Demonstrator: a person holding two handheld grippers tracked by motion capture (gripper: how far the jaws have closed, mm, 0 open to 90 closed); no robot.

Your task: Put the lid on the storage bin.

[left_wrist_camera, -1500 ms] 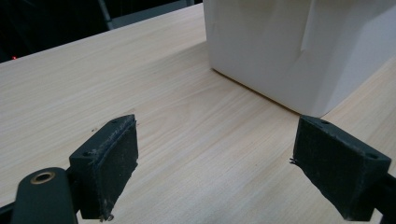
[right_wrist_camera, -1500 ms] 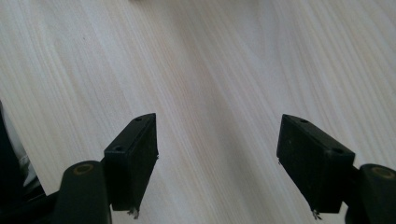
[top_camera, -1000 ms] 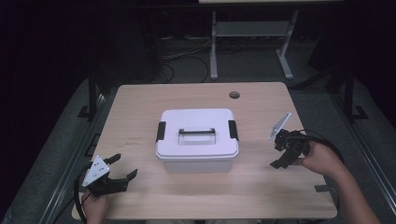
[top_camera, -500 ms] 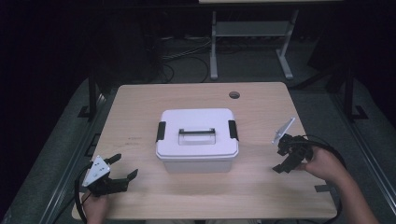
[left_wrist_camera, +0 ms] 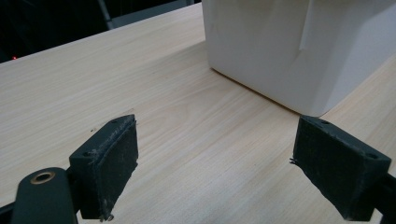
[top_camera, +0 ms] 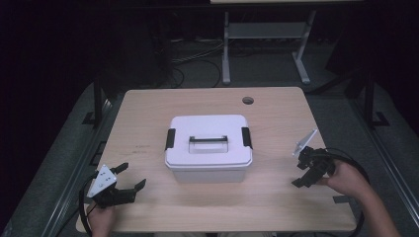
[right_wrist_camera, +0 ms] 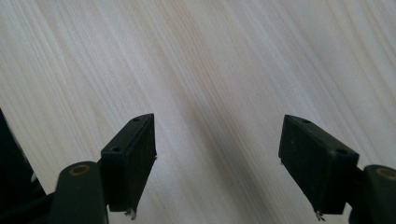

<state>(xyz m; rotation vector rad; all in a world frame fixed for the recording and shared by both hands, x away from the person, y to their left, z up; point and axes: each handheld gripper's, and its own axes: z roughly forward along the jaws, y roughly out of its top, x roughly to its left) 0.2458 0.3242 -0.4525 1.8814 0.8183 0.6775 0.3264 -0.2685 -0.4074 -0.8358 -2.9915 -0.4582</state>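
Note:
A white lidded box (top_camera: 208, 145) with black side latches and a handle on its lid stands in the middle of the wooden table (top_camera: 276, 118). My left gripper (top_camera: 131, 176) rests near the front left corner, open and empty, pointing toward the box. In the left gripper view its jaws (left_wrist_camera: 224, 135) frame bare wood, with a lower corner of the box (left_wrist_camera: 289, 46) ahead at the right. My right gripper (top_camera: 300, 169) is to the right of the box, open and empty. In the right gripper view it (right_wrist_camera: 219, 140) looks down on bare tabletop (right_wrist_camera: 210, 60).
A round cable hole (top_camera: 247, 100) sits near the table's far edge. Behind the table stands a metal frame (top_camera: 267, 34), with cables (top_camera: 197, 57) on the dark floor. Cables trail from both grippers at the front edge.
My right gripper has moved toward the table's front edge, a little farther from the box. The left gripper and the box have stayed put.

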